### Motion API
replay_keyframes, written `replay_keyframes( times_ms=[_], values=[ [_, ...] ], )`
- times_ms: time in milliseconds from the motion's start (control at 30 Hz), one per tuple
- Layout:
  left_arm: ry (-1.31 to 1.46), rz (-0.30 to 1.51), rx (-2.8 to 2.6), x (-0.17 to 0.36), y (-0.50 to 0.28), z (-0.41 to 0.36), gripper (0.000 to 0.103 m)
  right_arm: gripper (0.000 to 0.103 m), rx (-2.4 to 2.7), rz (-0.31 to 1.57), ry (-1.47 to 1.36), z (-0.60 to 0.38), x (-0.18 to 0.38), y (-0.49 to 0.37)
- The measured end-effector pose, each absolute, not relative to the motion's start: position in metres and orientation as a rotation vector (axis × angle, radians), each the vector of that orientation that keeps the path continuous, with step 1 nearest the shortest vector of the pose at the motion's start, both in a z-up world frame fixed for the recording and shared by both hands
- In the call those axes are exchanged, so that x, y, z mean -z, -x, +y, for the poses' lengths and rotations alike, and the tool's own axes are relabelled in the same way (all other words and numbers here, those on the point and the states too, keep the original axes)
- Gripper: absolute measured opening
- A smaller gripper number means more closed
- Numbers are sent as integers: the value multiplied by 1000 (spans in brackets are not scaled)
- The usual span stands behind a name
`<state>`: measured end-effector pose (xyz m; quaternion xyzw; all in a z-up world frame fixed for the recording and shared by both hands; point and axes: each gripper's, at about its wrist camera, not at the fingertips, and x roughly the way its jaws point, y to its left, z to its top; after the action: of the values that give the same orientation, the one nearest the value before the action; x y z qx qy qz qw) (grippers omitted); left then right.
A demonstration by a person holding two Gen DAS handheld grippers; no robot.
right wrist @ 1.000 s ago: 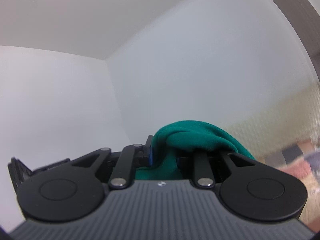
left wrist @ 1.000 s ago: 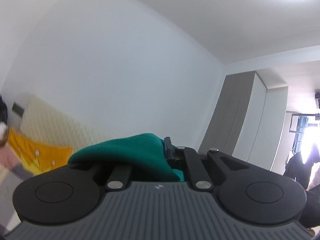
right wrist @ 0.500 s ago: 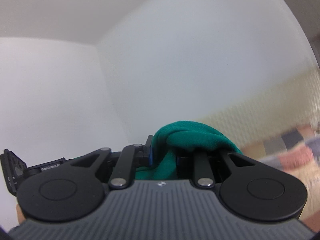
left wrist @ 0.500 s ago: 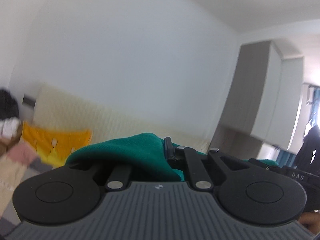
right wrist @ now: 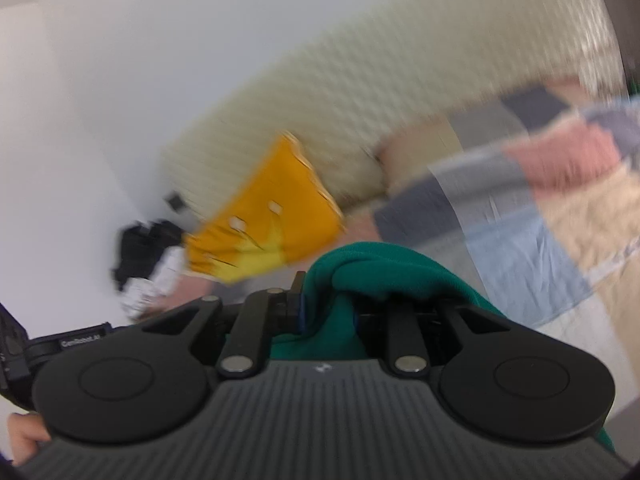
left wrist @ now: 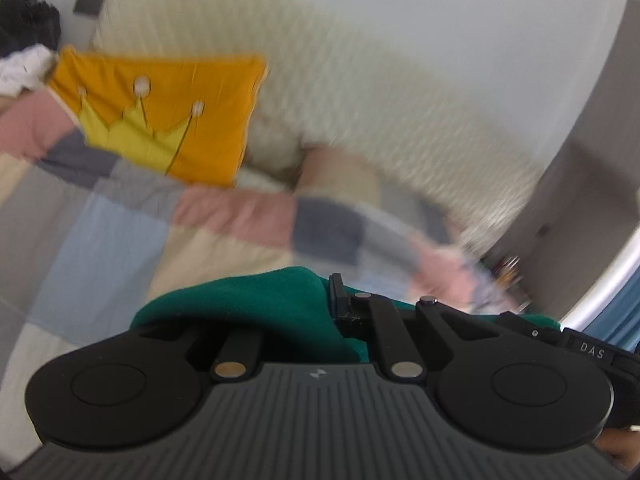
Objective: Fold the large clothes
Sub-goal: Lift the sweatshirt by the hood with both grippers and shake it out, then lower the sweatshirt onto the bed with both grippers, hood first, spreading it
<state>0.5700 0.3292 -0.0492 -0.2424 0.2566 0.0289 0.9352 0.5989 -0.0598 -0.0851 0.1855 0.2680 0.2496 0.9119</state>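
Both views, a second ago filled with wall and ceiling, have dropped onto the bed. Left wrist view: my left gripper [left wrist: 340,300] clamped on the green garment [left wrist: 256,304], which bunches over its fingers; beyond, patchwork quilt [left wrist: 100,240], orange crown cushion [left wrist: 168,112]. Right wrist view: my right gripper [right wrist: 324,300] likewise pinching green garment [right wrist: 380,268], cloth draped over the right finger; cream headboard [right wrist: 360,92] blurred behind.
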Motion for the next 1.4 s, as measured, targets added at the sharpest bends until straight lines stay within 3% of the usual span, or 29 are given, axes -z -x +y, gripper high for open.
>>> replay_keyframes(
  times_ms=[200, 367, 500, 733, 767, 800, 833, 867, 900, 967, 1000, 1400],
  values=[
    [496, 745, -75, 185, -699, 364, 11, 23, -464, 678, -365, -40, 178, -653],
    [514, 888, -75, 242, -726, 371, 11, 23, -422, 796, -319, -33, 236, -674],
    [511, 949, -67, 262, -736, 379, 12, 24, -409, 840, -303, -29, 247, -680],
    [427, 970, -41, 242, -735, 367, 14, 26, -396, 869, -263, -18, 245, -685],
    [423, 984, -24, 239, -737, 366, 24, 27, -395, 877, -269, -19, 244, -685],
    [432, 990, 2, 235, -738, 365, 44, 28, -395, 885, -272, -19, 241, -685],
    [444, 994, 26, 233, -739, 365, 56, 30, -396, 889, -270, -19, 239, -684],
    [453, 996, 52, 229, -738, 363, 71, 38, -398, 891, -264, -18, 236, -682],
    [443, 990, 72, 225, -737, 360, 74, 43, -402, 891, -257, -17, 233, -679],
    [375, 974, 74, 214, -729, 349, 75, 71, -411, 894, -254, -15, 225, -673],
    [343, 964, 73, 209, -723, 343, 76, 74, -418, 891, -259, -14, 220, -668],
    [276, 789, 15, 124, -581, 314, 76, 73, -433, 733, -236, -43, 135, -547]
  ],
)
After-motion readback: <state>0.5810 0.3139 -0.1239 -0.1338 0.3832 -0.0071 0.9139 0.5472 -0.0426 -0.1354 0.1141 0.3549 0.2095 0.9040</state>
